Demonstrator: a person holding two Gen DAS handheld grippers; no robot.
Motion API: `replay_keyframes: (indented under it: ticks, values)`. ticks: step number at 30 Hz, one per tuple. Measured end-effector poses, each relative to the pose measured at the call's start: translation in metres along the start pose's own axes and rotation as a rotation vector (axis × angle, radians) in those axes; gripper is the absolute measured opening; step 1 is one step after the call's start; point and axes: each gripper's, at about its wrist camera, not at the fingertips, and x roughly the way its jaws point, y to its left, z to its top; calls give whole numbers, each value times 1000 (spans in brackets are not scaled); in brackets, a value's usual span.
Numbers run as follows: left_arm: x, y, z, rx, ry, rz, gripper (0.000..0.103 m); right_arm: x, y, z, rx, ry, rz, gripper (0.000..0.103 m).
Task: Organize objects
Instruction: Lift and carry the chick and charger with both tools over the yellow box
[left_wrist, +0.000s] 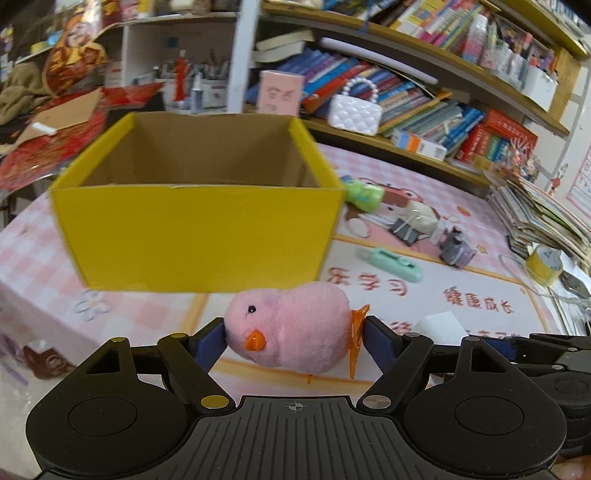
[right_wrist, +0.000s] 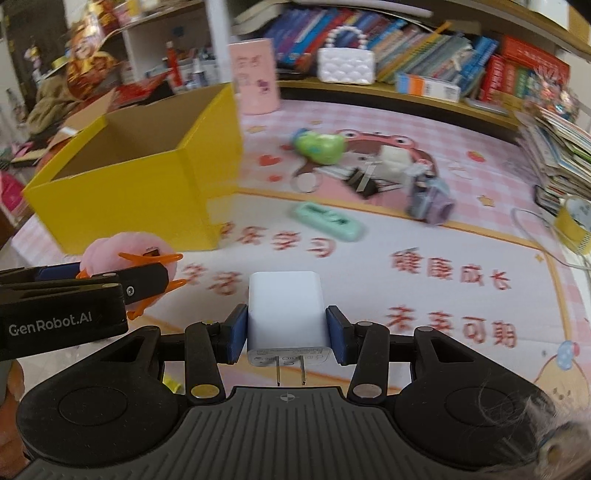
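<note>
My left gripper (left_wrist: 293, 338) is shut on a pink plush chick (left_wrist: 291, 326) with an orange beak and feet, held above the mat just in front of the open yellow cardboard box (left_wrist: 192, 229). In the right wrist view the same chick (right_wrist: 122, 254) and the left gripper (right_wrist: 110, 284) show at the left. My right gripper (right_wrist: 288, 330) is shut on a white plug charger (right_wrist: 286, 310), its two prongs pointing back at the camera. The yellow box (right_wrist: 147, 184) stands ahead to the left, and I cannot see its floor.
On the pink cartoon mat (right_wrist: 406, 295) lie a mint green stapler (right_wrist: 328, 221), a green plush toy (right_wrist: 321, 147), black binder clips (right_wrist: 364, 181), a purple toy (right_wrist: 430, 203) and a yellow tape roll (right_wrist: 572, 221). Bookshelves, a white quilted purse (right_wrist: 345, 66) and stacked books (left_wrist: 543, 214) ring the table.
</note>
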Motion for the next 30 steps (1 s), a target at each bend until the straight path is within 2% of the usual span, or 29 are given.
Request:
replay_keyframes:
  ticks: [18, 30]
  values:
    - [-63, 76, -31, -35, -38, 83, 80, -15, 91, -27, -37, -18, 84, 42]
    - [-92, 110, -32, -20, -104, 86, 80, -26, 129, -31, -21, -87, 70, 42]
